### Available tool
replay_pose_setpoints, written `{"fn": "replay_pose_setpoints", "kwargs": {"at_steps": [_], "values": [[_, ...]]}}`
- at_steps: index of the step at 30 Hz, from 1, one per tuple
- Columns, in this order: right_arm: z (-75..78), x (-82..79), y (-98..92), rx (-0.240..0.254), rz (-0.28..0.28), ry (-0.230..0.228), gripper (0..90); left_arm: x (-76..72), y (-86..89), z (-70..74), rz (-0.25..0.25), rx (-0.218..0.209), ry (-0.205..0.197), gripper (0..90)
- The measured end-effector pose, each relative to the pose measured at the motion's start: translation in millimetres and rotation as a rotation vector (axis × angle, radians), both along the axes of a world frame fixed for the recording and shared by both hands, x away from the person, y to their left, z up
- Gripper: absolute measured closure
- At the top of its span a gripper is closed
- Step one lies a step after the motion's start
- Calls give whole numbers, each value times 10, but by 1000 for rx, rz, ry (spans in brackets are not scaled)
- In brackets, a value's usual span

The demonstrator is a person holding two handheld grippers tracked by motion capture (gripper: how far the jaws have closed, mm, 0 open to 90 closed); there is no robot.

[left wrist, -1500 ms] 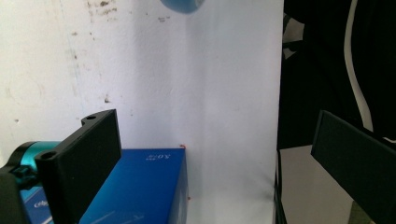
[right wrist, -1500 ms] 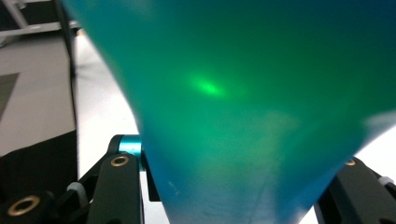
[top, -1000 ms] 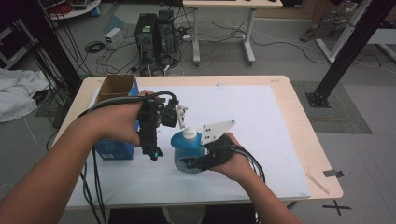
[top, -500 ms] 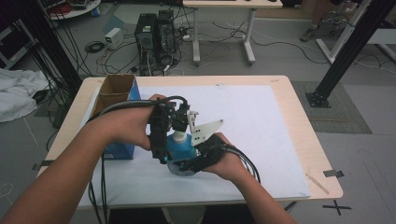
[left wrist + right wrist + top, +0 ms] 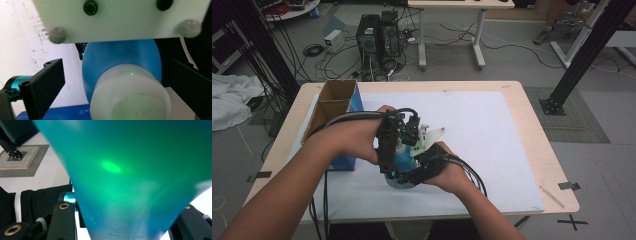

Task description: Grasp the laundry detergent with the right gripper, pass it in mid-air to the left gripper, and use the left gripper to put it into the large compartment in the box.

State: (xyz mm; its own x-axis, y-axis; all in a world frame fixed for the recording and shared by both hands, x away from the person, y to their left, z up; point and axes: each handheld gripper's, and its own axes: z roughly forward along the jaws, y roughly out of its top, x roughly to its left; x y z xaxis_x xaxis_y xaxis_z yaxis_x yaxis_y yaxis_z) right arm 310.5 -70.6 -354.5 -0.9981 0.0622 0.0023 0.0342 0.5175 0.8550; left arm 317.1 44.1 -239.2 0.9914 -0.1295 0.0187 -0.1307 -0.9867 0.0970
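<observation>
bottle (image 5: 402, 159), one, blue with one white cap (image 5: 130, 95), stands upright, long axis vertical, cap up, on the white mat (image 5: 492, 130) near the table's six o'clock edge; right gripper (image 5: 414, 172) clamps its body from four o'clock; left gripper (image 5: 388, 162), jaws spread, straddles the cap untouching; one cardboard box (image 5: 332, 107) at ten o'clock.

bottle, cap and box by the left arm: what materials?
Bottle: looks like translucent blue plastic, smooth; light glows through it in the right gripper view. Cap: matte white plastic, apparently, with an even dull surface. Box: cardboard, brown raw inside, blue printed outside.
</observation>
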Motion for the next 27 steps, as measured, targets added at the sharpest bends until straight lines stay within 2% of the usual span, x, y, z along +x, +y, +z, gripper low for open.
{"fn": "replay_pose_setpoints", "kwargs": {"at_steps": [10, 13, 16, 22, 25, 27], "values": [[-1, 2, 19, -10, 5, -9, 467, -12, -2, -43, 5, 8, -3, 17], [6, -20, 23, -1, 11, 13, 467, -7, -3, -60, -4, 13, -1, 18], [11, -13, 21, 1, 10, 12, 468, -6, 0, -85, 4, 10, -5, 23], [7, -17, 30, 6, 12, 20, 468, -3, 11, -79, -9, 26, -19, 101], [1, 6, 29, -2, 6, -10, 468, -7, 16, -82, -4, 22, -31, 108], [3, -1, 33, -1, 9, 2, 468, -8, 15, -88, -3, 22, -29, 122]]}}
